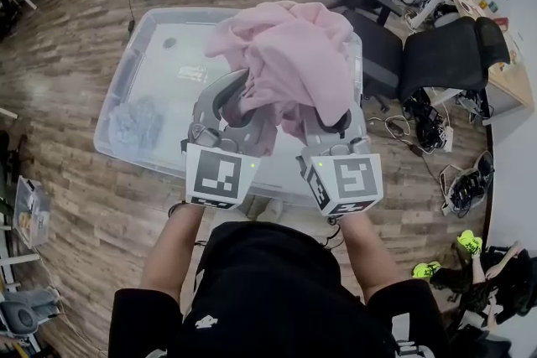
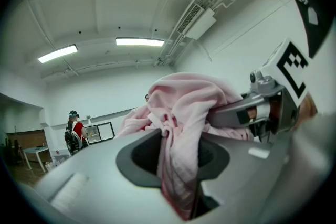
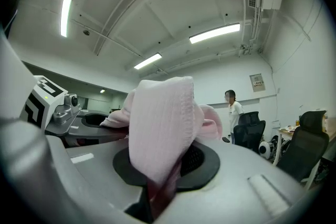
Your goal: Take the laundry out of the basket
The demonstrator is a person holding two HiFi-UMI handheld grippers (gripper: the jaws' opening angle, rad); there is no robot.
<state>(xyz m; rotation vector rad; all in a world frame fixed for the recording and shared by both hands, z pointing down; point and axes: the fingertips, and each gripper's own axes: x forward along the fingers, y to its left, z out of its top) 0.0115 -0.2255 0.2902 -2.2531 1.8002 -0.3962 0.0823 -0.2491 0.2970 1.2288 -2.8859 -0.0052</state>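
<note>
- Person's black top fills the bottom of the head view, w/ both forearms reaching fwd from it.
- L gripper: marker cube toward the camera, tips buried in a pink cloth.
- L gripper view: jaws nearly together, clamped on a fold of the pink cloth. It's pinched in the slot of the L gripper and bunches up above it.
- R gripper: just beside the L one, cube also toward the camera, tips under the cloth's lower edge.
- R gripper view: jaws of the R gripper pressed on a ribbed edge of the pink cloth, which stands up in a hump over the pads.
- Each gripper view shows the other gripper alongside: R gripper and L gripper, w/ cloth spanning between them.
- Pink cloth is up in the air, held by both grippers. In the head view it sits over the R half of a clear plastic bin.
- Blue-grey cloth lies crumpled in the bin's near L corner, apart from the pink one.
- Bin stands on a wood floor.
- Black office chairs are to the R of the bin.
- Background: a person in a red top, a person in a white top, and ceiling strip lights.
</note>
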